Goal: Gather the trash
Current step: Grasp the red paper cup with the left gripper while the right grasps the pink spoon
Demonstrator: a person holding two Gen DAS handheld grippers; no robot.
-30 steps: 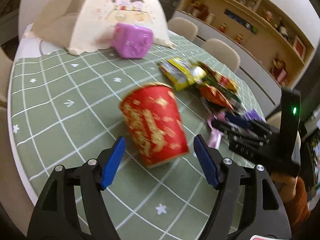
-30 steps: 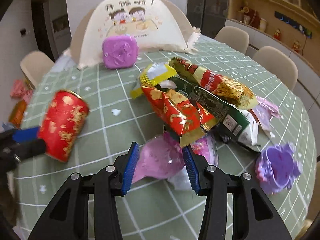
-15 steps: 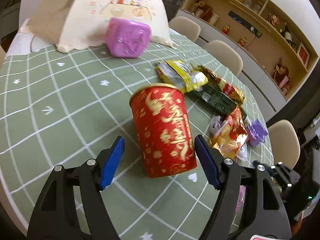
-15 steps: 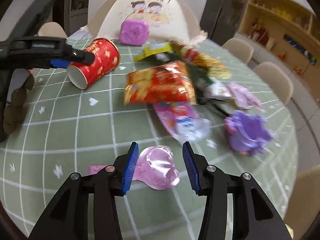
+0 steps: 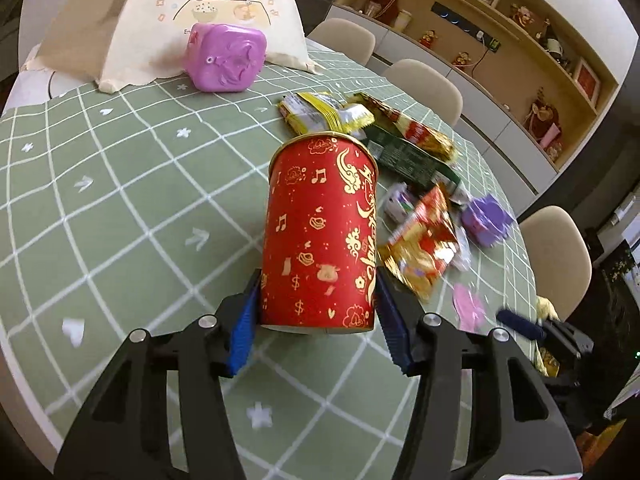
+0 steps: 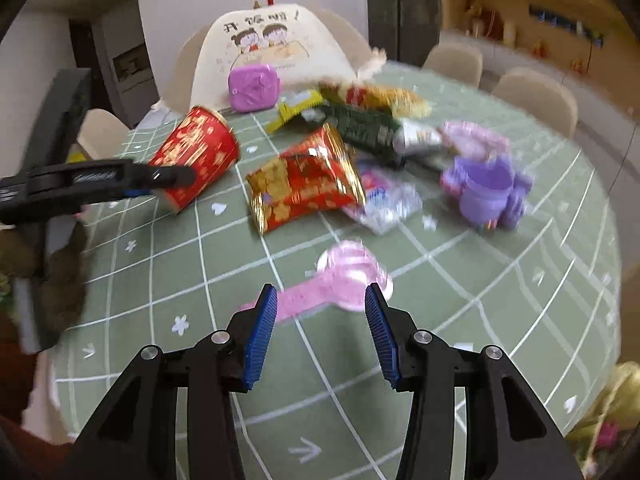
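Honestly the cleanup had barely started at this point. The left gripper (image 5: 318, 312) had just been closing its jaws, and by this frame the blue pads sat against both sides of the red paper cup (image 5: 320, 236), near its base, so I'd call that clamped on the cup. In the right wrist view the cup looked tilted, open mouth facing up and away, on the left side of the table (image 6: 500, 320), and I couldn't tell whether its base was touching the cloth or already off it.

The right gripper (image 6: 320, 328) was spread open with nothing between its pads. It hung over the near part of the table, with a flat pink wrapper (image 6: 344, 276) on the cloth just beyond its fingertips. Not touching, as far as I could see.

Everything else was uncollected: the red and gold snack bag (image 6: 304, 180) around the middle of the table, a dark green packet (image 6: 360, 128) and a yellow wrapper (image 6: 298, 108) behind it toward the far edge, plus a crinkly clear one (image 6: 384, 204) and a purple plastic cup thing (image 6: 486, 192) out toward the right edge. I saw no bin or bag in either view.

So my read: the cup was probably the collecting container, one item was about to be picked, and the whole pile was left.
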